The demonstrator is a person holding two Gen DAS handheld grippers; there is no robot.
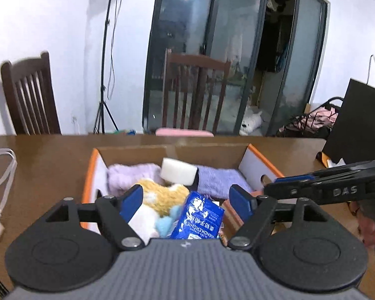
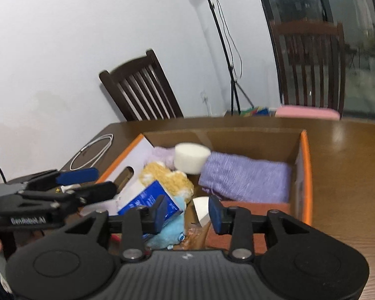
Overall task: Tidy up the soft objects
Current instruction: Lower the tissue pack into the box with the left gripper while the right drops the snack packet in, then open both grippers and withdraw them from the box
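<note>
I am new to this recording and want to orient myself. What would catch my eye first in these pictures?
The orange-edged cardboard box in the middle of the brown table, filled with soft things. Inside, a white sponge stands at the back beside a folded purple towel, and a blue handkerchief pack leans against a yellow plush toy in front.

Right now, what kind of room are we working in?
Likely a home dining room: a wooden table with slatted chairs, sliding glass doors behind, and a box of soft things.
</note>
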